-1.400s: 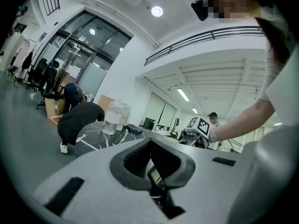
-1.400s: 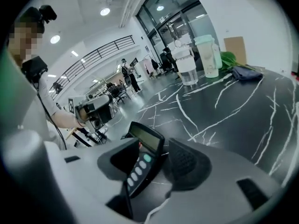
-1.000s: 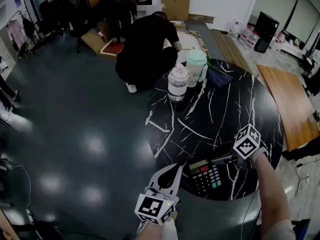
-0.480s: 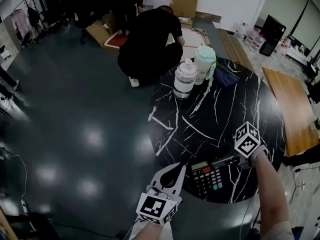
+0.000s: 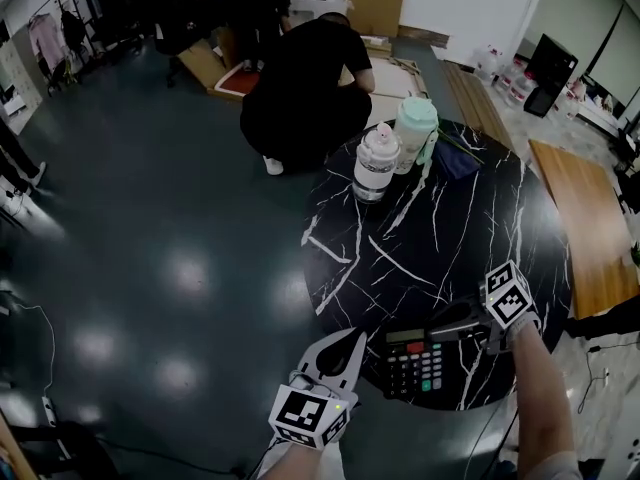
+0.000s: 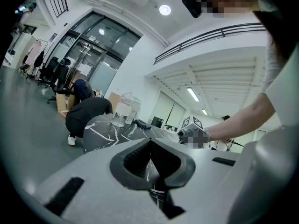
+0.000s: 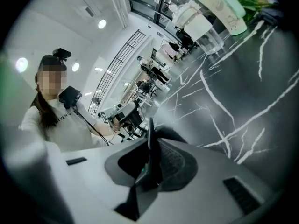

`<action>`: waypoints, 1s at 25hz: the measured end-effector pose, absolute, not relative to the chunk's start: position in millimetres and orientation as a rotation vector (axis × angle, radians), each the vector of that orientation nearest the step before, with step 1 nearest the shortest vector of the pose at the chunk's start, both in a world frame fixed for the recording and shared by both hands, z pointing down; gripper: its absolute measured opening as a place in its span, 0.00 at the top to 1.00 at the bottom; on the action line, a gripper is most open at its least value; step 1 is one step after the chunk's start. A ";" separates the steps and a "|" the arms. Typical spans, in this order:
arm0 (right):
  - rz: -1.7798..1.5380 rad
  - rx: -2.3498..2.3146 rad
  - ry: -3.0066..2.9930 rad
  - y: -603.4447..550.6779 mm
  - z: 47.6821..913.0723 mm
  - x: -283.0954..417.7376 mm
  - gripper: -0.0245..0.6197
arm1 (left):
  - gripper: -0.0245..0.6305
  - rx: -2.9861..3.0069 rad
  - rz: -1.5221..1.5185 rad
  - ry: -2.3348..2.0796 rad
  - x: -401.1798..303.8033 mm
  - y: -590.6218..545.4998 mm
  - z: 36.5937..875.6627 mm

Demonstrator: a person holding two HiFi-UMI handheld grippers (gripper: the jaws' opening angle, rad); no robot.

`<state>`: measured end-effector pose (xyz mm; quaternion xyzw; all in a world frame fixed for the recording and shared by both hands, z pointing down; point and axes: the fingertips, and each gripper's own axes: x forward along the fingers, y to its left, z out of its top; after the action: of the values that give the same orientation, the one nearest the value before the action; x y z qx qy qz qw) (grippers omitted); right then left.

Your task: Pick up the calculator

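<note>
Left gripper (image 5: 351,337) (image 6: 149,142): jaws together with nothing between them. They sit just off the near rim of the tabletop, tips aimed across it.
Right gripper (image 5: 438,329) (image 7: 150,125): jaws closing on the calculator. Its thin edge stands between them, and the pads meet it at the tips.
Calculator (image 5: 415,366) (image 7: 150,136): at the near rim of the tabletop, display end farther away and keys nearer. It is caught by its display-end corner in the right jaws. It lies just beside the left jaws but apart from them.
Tabletop (image 5: 440,238) (image 7: 254,92) (image 6: 99,130): round and black with white veins, spreading out ahead of both pairs of jaws.
White bottle (image 5: 377,164) (image 7: 202,28): upright, well ahead of both jaws, near the far rim.
Mint-lidded cup (image 5: 416,128) (image 7: 224,6): upright just beside the bottle, a little farther from the jaws.
Dark cloth (image 5: 457,158): flat on the tabletop next to the cup, on the right gripper's side.
Person in black (image 5: 300,83) (image 6: 88,113): crouched on the floor (image 5: 150,218) beyond the far rim, well away from both jaws.
</note>
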<state>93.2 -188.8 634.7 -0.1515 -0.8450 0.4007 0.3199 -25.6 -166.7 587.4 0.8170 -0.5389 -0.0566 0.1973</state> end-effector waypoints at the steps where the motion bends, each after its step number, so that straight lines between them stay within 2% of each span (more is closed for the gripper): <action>1: 1.073 -0.365 -2.254 -190.2 632.8 94.8 0.88 | 0.95 2.285 -0.158 -1.509 -26.1 -166.5 586.7; 12: 1.358 0.347 -2.568 -214.2 607.7 154.1 0.88 | 0.95 2.339 -0.129 -1.442 -1.8 -170.1 555.8; 20: 1.620 0.756 -2.744 -212.9 537.6 174.2 0.88 | 0.95 2.438 -0.123 -1.389 20.1 -177.6 510.3; 25: 1.640 0.902 -2.821 -202.6 488.6 174.5 0.88 | 0.95 2.512 -0.163 -1.365 19.8 -189.6 466.7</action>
<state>174.5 -202.6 488.6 0.2645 -0.8271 0.4807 -0.1216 19.8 -189.6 466.7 0.8687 -0.4722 -0.0565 0.1387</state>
